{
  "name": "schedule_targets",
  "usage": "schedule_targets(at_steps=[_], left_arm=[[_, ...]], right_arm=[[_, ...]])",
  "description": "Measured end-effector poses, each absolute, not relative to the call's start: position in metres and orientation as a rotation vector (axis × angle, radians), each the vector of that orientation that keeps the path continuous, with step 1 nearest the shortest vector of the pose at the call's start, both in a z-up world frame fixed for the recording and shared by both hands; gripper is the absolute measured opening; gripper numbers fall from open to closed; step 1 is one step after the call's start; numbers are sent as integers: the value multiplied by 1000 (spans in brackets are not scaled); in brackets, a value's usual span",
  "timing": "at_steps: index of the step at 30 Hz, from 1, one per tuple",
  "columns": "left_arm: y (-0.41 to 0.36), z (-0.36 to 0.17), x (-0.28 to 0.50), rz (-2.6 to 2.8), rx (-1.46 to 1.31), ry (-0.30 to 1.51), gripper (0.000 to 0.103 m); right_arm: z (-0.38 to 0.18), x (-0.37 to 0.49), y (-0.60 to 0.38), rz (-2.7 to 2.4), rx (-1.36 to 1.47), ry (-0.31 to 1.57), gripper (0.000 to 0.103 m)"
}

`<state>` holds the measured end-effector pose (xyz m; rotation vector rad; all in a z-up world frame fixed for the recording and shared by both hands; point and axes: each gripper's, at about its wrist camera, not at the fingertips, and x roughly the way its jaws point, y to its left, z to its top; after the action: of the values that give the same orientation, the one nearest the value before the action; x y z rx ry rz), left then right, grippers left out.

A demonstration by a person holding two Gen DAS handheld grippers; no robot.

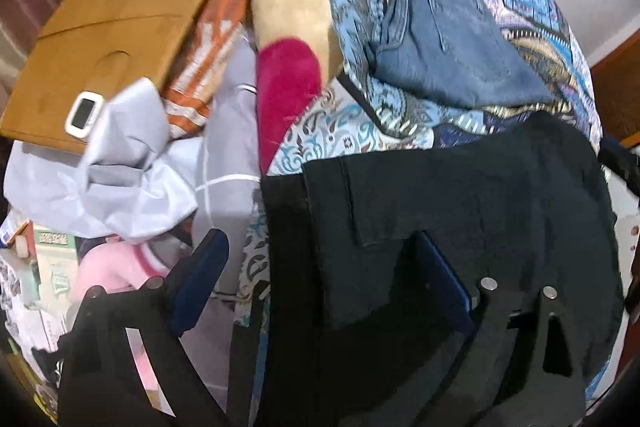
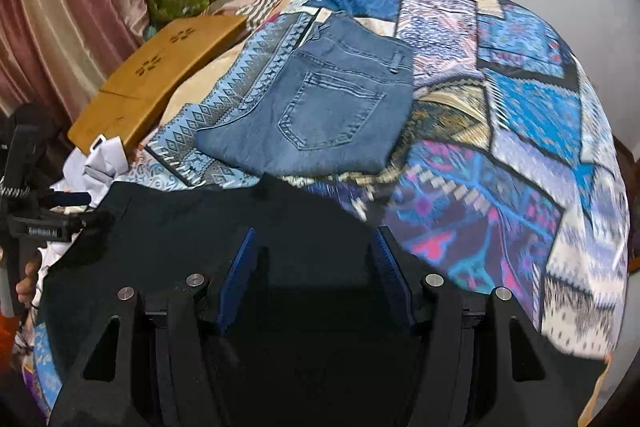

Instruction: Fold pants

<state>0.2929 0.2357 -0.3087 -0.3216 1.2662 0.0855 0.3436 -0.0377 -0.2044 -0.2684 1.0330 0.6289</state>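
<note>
Pants (image 1: 460, 211) (jeans pocket (image 2: 332, 111) rt view only)

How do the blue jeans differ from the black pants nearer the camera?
The jeans are faded blue denim with a stitched back pocket showing; the black pants are plain and dark. The jeans lie folded into a compact shape farther back, touched by neither tool; the black pants spread wider, right under both tools. Both rest on the patterned bedspread.
</note>
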Motion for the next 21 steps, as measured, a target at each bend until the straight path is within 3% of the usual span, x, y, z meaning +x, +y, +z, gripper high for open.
schedule_targets(at_steps=[2,4,6,9,11,13,15,21], left_arm=[[232,-314,296,51,-324,1274,86],[229,-314,296,3,-339,1263,73],[230,-313,296,-54,-394,1252,48],[229,-310,297,-66,-395,1232,42],[227,-308,296,-59,-369,1220,38],[224,-302,294,-37,-307,1203,33],[225,-299,297,-3,-239,1189,25],[215,-304,300,107,-40,1182,24]], right_arm=[[-210,352,-29,652,-291,1052,56],[-220,362,-17,681,-319,1079,56],[-229,369,-7,689,-316,1095,58],[-241,376,5,706,-305,1141,53],[-249,376,14,720,-346,1162,28],[-256,371,21,722,-425,1159,17],[-253,367,20,729,-453,1131,12],[-241,366,14,617,-452,1030,4]])
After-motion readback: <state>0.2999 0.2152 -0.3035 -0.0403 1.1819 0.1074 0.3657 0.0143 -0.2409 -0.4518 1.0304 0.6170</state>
